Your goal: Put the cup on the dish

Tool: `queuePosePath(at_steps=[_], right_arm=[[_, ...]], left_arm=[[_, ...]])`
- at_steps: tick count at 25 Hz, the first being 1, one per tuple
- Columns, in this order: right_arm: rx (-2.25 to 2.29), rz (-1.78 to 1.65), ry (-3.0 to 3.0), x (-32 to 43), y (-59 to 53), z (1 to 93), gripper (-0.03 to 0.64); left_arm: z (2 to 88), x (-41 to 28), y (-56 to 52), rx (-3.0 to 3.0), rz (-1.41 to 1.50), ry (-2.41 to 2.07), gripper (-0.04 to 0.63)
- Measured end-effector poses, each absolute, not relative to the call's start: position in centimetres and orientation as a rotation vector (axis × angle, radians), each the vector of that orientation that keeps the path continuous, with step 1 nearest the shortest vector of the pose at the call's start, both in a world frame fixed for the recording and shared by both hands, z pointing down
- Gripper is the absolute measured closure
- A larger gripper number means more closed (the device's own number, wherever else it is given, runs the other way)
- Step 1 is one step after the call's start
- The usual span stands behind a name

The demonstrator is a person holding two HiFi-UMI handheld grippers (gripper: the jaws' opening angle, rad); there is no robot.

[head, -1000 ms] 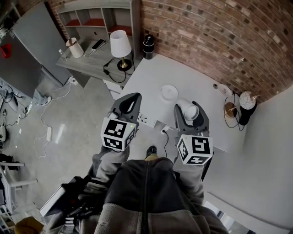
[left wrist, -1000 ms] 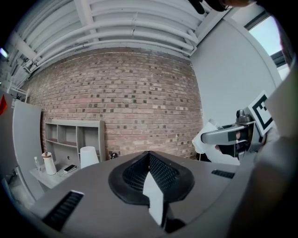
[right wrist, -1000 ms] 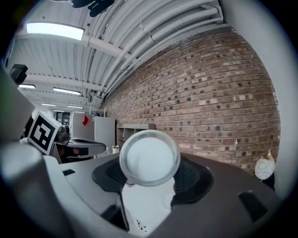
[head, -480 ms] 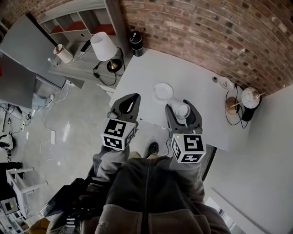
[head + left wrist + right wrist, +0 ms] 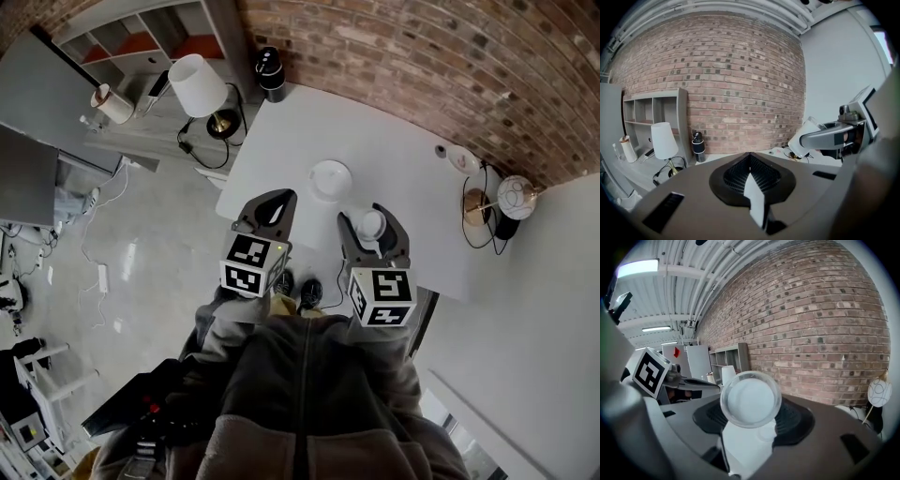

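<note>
**Cup in the right claw, carried to the dish and not yet set down**

The right claw (image 5: 372,215) has its jaws spread wide and closed on the white cup (image 5: 372,224), which it holds off the worktop (image 5: 403,159), tipped forward with one round end facing away from the person. The cup hangs just beside the white dish (image 5: 330,180), on the dish's near right side, and does not touch it. The left claw (image 5: 272,201) is on the dish's near left side with its jaws together and nothing between them. The step in hand looks like the carry. The next move probably calls for shifting the cup over the middle of the dish, bringing it upright, lowering it until its base rests there, and only then easing the jaws apart. The dish is light and nothing holds it, so a nudge could slide it.
</note>
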State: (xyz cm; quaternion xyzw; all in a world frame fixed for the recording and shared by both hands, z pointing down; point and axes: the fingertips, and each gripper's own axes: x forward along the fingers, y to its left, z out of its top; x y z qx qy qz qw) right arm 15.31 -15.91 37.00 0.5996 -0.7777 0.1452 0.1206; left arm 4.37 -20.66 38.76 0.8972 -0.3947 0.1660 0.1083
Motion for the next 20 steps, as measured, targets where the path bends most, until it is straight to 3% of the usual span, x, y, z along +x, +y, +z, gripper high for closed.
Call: queuePosePath(at_steps=[20], right_arm=[[1.588,0.731,-2.074,15.0,-21.6,56.1,0.356]], left_arm=[[56.6,2.0,-21.5,2.350,0.829,-0.956,0.589]])
